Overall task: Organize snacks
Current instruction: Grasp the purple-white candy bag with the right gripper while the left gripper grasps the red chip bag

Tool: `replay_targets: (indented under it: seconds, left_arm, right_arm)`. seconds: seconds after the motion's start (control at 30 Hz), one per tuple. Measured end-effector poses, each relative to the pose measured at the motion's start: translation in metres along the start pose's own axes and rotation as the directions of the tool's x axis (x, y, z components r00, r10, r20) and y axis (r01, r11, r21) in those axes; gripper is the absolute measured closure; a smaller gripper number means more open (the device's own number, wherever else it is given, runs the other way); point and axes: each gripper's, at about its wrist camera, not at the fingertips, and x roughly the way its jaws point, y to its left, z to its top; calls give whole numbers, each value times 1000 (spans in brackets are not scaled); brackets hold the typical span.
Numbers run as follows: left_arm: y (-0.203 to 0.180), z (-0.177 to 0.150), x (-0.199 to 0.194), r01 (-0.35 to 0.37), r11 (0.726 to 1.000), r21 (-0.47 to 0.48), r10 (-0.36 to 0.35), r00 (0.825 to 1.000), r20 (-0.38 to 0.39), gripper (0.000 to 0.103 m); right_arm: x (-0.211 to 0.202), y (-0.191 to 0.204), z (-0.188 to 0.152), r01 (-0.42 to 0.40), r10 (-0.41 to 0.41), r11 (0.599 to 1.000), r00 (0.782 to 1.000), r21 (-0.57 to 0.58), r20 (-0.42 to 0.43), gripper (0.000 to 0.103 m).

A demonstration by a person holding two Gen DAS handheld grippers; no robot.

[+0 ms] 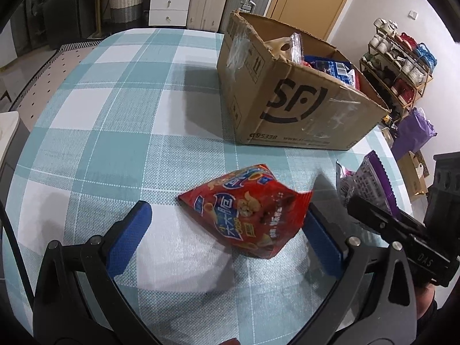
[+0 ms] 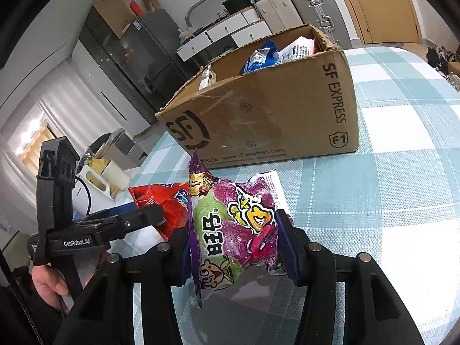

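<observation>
A red snack bag [image 1: 247, 212] lies on the checked tablecloth between the blue pads of my left gripper [image 1: 227, 224], which is open around it without closing on it. My right gripper [image 2: 235, 238] is shut on a purple candy bag [image 2: 238, 230] and holds it just above the table. That purple bag [image 1: 368, 181] also shows at the right of the left wrist view, and the red bag [image 2: 166, 201] shows left of the purple one in the right wrist view. An open SF Express cardboard box [image 1: 287, 100] holding several snack packs stands beyond both bags; it also shows in the right wrist view [image 2: 267, 115].
The table [image 1: 115, 109] has a teal and white checked cloth. Drawers [image 1: 171, 1], a basket [image 1: 125, 5] and suitcases stand behind it. A shoe rack [image 1: 399, 66] and purple bag [image 1: 414, 129] stand at the right. A white appliance [image 2: 95, 189] stands off the table's left edge.
</observation>
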Motion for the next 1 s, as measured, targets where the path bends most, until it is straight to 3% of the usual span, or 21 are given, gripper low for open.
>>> replay_targets:
  seconds: [0.33, 0.47, 0.6, 0.73, 0.8, 0.83, 1.0]
  left_arm:
    - [-1, 10, 14, 31, 1000, -6, -31, 1000, 4, 4]
    - [2, 9, 26, 34, 999, -10, -34, 999, -17, 23]
    - [1, 6, 25, 33, 999, 26, -34, 999, 14, 32]
    - [10, 4, 22, 66, 998, -1, -66, 997, 34, 38]
    - [11, 4, 18, 84, 996, 1, -84, 996, 41, 56]
    - [10, 5, 15, 90, 996, 11, -90, 995, 43, 59]
    - [7, 7, 13, 96, 995, 30, -97, 995, 35, 63]
  right_arm:
    - [-6, -3, -1, -6, 6, 1000, 1000, 11, 8, 52]
    - [-9, -4, -2, -5, 5, 1000, 1000, 11, 12, 52]
    - [-9, -4, -3, -5, 5, 1000, 1000, 11, 12, 52]
    - [-12, -3, -5, -3, 3, 1000, 1000, 9, 14, 52]
    - [-14, -3, -5, 1, -1, 1000, 1000, 9, 17, 52]
    - [-16, -3, -5, 2, -3, 1000, 1000, 10, 21, 52]
    - [-25, -1, -6, 9, -9, 1000, 999, 6, 32, 52]
